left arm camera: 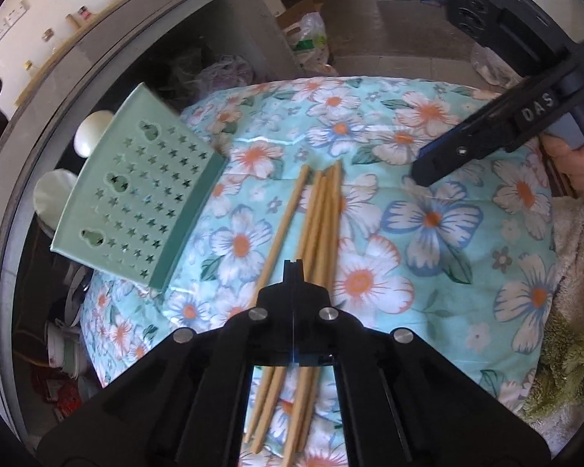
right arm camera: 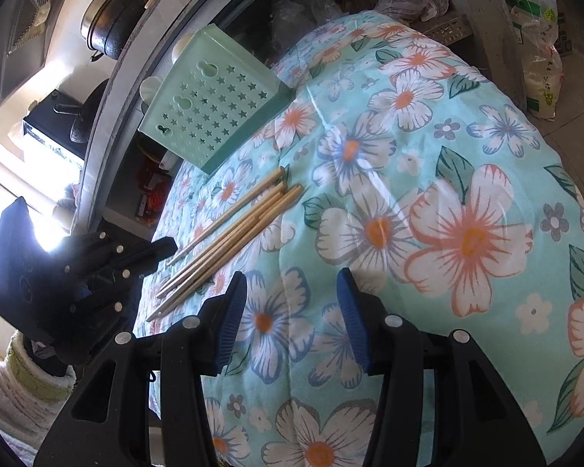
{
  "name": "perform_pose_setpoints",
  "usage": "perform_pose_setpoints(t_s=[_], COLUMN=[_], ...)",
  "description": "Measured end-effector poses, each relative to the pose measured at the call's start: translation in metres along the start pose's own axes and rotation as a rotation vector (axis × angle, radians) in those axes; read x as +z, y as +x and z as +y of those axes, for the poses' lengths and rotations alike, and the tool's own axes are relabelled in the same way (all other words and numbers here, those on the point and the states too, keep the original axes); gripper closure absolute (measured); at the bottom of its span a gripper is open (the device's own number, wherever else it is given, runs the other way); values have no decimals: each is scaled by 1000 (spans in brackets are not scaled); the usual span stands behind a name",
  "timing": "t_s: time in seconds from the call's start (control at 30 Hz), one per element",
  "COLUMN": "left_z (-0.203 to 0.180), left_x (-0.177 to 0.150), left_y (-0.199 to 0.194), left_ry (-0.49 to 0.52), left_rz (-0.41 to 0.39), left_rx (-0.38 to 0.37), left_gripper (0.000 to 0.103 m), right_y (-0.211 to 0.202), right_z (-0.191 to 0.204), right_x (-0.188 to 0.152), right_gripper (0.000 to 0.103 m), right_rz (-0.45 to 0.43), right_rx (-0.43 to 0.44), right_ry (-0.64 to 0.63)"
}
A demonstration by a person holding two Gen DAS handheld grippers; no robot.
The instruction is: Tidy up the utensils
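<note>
Several bamboo chopsticks (left arm camera: 319, 218) lie in a loose bundle on a flower-patterned cloth (left arm camera: 428, 257); they also show in the right wrist view (right arm camera: 233, 229). A mint green perforated utensil holder (left arm camera: 136, 190) lies on its side at the cloth's far left edge, also in the right wrist view (right arm camera: 214, 105). My left gripper (left arm camera: 293, 268) is shut and hovers over the middle of the chopsticks, holding nothing that I can see. My right gripper (right arm camera: 292, 311) is open and empty above the cloth, to the right of the chopsticks' thin ends.
A curved grey counter edge (left arm camera: 109, 50) runs behind the holder, with jars and a socket on the wall. Bags and a box (left arm camera: 307, 35) sit on the floor beyond. A pot (right arm camera: 116, 15) hangs above the counter. A fluffy towel (left arm camera: 576, 342) lies at the right.
</note>
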State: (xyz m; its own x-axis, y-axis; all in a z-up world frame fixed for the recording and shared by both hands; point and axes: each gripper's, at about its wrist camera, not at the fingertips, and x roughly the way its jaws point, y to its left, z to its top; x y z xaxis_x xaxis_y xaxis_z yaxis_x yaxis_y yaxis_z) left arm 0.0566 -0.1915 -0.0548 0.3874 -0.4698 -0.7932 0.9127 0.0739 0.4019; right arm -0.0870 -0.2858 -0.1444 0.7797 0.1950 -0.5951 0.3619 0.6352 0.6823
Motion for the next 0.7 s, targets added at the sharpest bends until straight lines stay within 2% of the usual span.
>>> perform_pose_setpoints(t_s=[0.17,0.3,0.37,0.5,0.6,0.7], left_z=[22,32,32,33,39,44], left_x=[-1,2,5,12,21,31], left_y=[5,9,14,33,45,59], left_ry=[-112,-197,-201,-195,-182,-147], left_rz=[-1,-25,-29,-24,-24,-6], left_rx=[35,-33,-39,-49,-105,-154], left_gripper=[103,103,102,87,81,81], right_y=[-1,-3,-6,-9,-7,-2], right_z=[-2,-4,-4,-4,-3,-4], right_x=[1,6,10,20,22,21], right_gripper=[55,55,55,55,55,55], right_rz=[0,-6,-18,-30,-23,-10], right_rx=[1,-5,-12,-11,-13,-18], right_ry=[8,20,16,20,21,27])
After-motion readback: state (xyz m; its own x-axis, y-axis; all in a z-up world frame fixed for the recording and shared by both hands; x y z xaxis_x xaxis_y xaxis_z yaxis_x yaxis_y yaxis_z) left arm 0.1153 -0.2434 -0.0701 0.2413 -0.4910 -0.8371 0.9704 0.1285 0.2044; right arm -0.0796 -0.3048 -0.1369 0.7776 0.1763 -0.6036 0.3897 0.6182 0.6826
